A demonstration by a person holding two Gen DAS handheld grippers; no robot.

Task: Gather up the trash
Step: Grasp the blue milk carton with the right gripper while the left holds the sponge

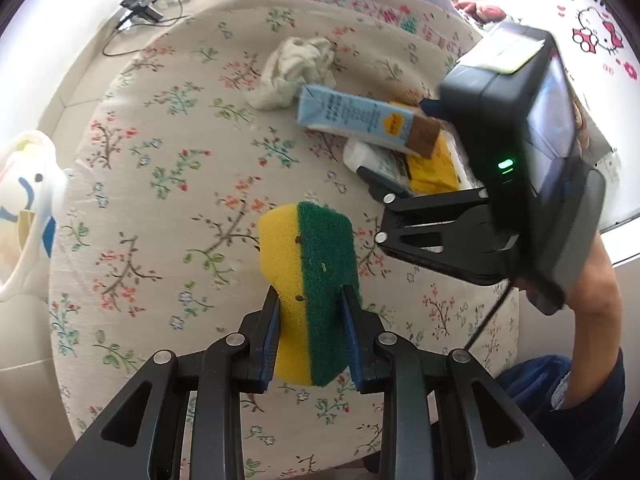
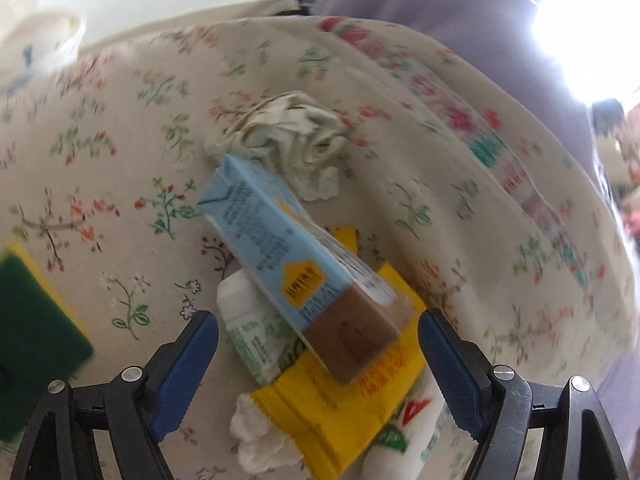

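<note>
My left gripper (image 1: pixel 310 300) is shut on a yellow and green sponge (image 1: pixel 308 280) and holds it over the floral tablecloth (image 1: pixel 160 200). My right gripper (image 2: pixel 318 332) is open, its jaws wide on either side of a trash pile: a light blue drink carton (image 2: pixel 280 256) lying on a yellow wrapper (image 2: pixel 344 404) and a white packet (image 2: pixel 248 320). A crumpled tissue (image 2: pixel 296 136) lies beyond the carton. In the left wrist view the carton (image 1: pixel 356 116), the tissue (image 1: pixel 292 68) and the right gripper's body (image 1: pixel 440 236) show at the right. The sponge also shows at the left edge of the right wrist view (image 2: pixel 36 320).
A white bin with a blue and yellow print (image 1: pixel 24 216) stands past the table's left edge. A person in lilac clothing (image 2: pixel 460 40) stands at the far side. Cables and chargers (image 1: pixel 148 4) lie on the floor beyond.
</note>
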